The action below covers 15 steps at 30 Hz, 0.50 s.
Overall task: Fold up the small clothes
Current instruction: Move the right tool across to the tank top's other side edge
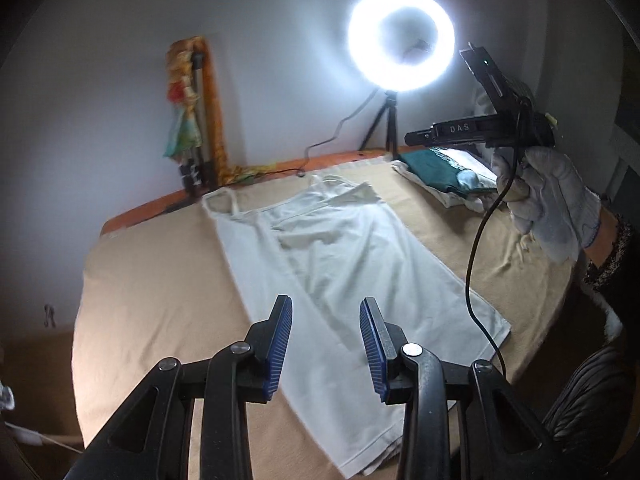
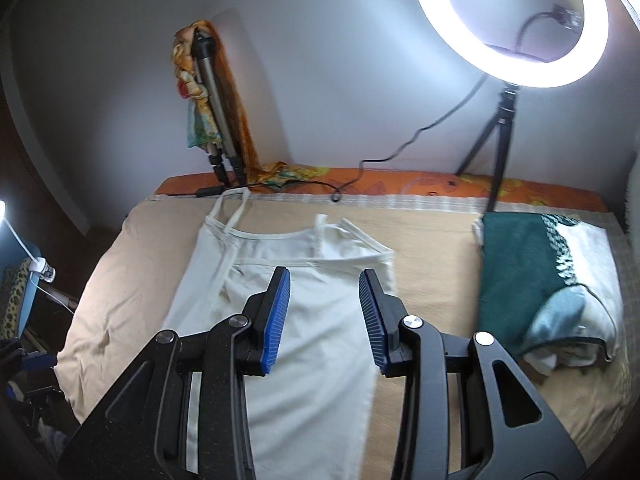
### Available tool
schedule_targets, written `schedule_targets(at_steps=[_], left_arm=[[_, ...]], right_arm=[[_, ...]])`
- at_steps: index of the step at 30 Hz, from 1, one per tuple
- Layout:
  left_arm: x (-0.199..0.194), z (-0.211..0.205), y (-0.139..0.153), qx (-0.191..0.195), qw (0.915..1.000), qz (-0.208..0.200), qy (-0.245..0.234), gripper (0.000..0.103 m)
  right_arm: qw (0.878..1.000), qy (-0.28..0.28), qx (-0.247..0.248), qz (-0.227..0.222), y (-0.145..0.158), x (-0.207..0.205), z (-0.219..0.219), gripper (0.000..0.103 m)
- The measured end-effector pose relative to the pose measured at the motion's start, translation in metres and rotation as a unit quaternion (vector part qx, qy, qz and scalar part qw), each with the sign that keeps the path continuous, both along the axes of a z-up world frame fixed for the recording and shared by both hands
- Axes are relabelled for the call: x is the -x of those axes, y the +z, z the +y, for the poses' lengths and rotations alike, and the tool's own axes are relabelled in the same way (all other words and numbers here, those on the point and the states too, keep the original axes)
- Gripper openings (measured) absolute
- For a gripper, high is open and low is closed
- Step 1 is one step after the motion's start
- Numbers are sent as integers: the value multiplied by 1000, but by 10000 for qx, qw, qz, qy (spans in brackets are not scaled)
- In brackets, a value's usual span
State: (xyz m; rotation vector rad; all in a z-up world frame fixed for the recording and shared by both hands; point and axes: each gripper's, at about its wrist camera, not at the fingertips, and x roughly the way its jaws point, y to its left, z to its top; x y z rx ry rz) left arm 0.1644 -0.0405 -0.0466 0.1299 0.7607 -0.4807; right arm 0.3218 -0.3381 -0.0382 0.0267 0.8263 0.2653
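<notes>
A white strappy camisole (image 1: pixel 340 256) lies flat on the beige bed cover (image 1: pixel 160 280), straps toward the wall. My left gripper (image 1: pixel 325 308) hovers above its lower part, jaws open, nothing between the blue pads. At the right of the left wrist view a gloved hand (image 1: pixel 548 204) holds my right gripper (image 1: pixel 440 96) high over the bed, fingers spread. In the right wrist view my right gripper (image 2: pixel 324 280) stands open and empty above the upper part of the camisole (image 2: pixel 320 328).
A pile of folded clothes (image 2: pixel 520 272), teal on top, sits at the right of the bed cover (image 2: pixel 132 272). A lit ring light (image 2: pixel 436 20) on a tripod (image 2: pixel 502 140) stands behind it. A second tripod (image 2: pixel 208 92) draped in colourful cloth leans on the wall. A black cable (image 1: pixel 476 248) hangs over the camisole.
</notes>
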Motion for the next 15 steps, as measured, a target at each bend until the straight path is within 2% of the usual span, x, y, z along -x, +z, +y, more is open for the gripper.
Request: schedule_targets(at_steps=[4,9,15], left_arm=[[12,-46,-14,53,9996,-65,-280,34],[34,-116,-51,13,9975,-53,-708,33],[54,-187,-98,-171,9909,334,-1295,33]], right_arm=[[9997,-227,-129,9,-2,13,-47,38],[9988,-452,-161,18,-7,23,-100,38],[9970,-683,-367,56,-13,25,-151,38]])
